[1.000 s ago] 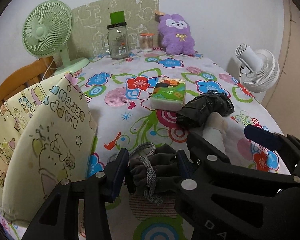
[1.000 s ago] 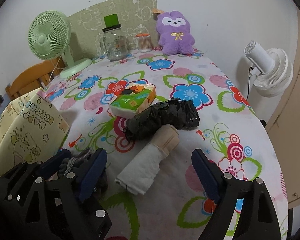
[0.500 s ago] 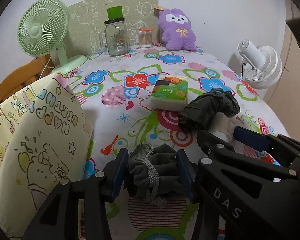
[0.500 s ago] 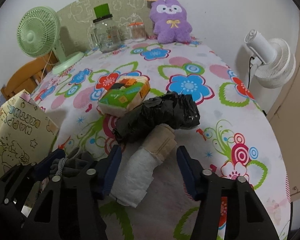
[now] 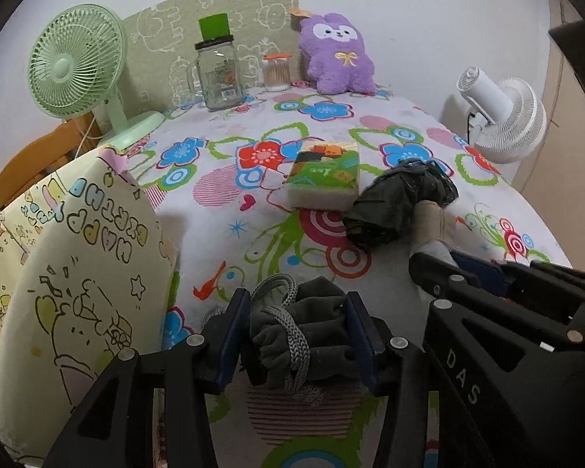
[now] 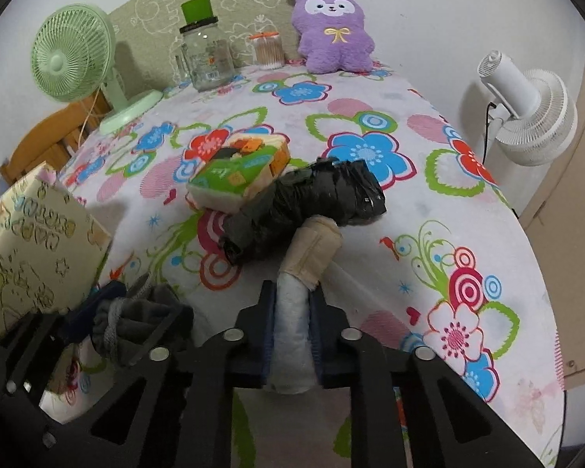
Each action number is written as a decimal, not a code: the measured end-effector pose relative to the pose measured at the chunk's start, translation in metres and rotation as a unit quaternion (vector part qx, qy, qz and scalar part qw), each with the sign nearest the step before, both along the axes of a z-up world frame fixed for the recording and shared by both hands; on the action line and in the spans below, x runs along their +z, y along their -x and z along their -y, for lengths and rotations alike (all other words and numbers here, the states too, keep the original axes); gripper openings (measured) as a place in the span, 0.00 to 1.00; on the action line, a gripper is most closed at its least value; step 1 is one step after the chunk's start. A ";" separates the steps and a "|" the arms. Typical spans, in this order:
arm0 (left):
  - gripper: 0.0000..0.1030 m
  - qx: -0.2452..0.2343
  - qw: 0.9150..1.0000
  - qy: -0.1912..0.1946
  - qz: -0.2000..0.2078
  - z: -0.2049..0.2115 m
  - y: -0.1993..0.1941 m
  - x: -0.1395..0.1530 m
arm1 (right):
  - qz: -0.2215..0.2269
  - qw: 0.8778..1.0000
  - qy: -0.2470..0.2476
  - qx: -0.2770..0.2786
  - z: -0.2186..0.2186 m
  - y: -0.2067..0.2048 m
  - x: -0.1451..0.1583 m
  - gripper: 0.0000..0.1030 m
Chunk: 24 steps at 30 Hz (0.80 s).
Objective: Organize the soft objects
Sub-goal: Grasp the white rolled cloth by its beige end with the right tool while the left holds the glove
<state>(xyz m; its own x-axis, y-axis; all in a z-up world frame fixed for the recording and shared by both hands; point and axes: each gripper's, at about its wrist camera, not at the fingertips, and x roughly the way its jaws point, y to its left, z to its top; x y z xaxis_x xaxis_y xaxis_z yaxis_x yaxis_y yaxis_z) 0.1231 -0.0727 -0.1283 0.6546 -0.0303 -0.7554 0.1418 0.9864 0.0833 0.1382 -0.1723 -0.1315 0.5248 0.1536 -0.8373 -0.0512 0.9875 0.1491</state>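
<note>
Here, the left gripper (image 5: 298, 333) squeezes a gray pouch (image 5: 304, 327) with a rope string, its two blue fingers pressed against the pouch's sides, low over the near edge of the flowered table (image 5: 253, 124). Just beside it, the right gripper (image 6: 292, 327) is clamped on a white cloth roll (image 6: 292, 323) with a tan end. The tan end touches a black plastic bundle (image 6: 308, 202), and the bundle leans against a green tissue pack (image 6: 238, 175). A yellow gift bag (image 5: 70, 273) stands at the left. Far back by the wall sit a purple bunny toy (image 5: 335, 54), a glass jar (image 5: 217, 72) and a green fan (image 5: 76, 62).
</note>
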 end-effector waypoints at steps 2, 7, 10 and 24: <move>0.48 -0.004 1.000 -0.003 0.003 0.002 0.003 0.001 | 0.000 1.000 0.001 0.000 0.001 0.003 0.001 0.16; 0.47 -0.009 1.000 -0.002 0.005 0.005 0.012 0.004 | 0.003 1.000 -0.001 -0.003 0.004 0.012 0.004 0.15; 0.47 -0.013 1.000 -0.002 0.010 0.006 0.017 0.008 | 0.008 1.000 0.001 -0.002 0.005 0.018 0.008 0.15; 0.46 -0.013 0.999 0.002 0.039 0.007 0.039 0.032 | 0.048 0.999 0.007 -0.008 0.006 0.042 0.039 0.15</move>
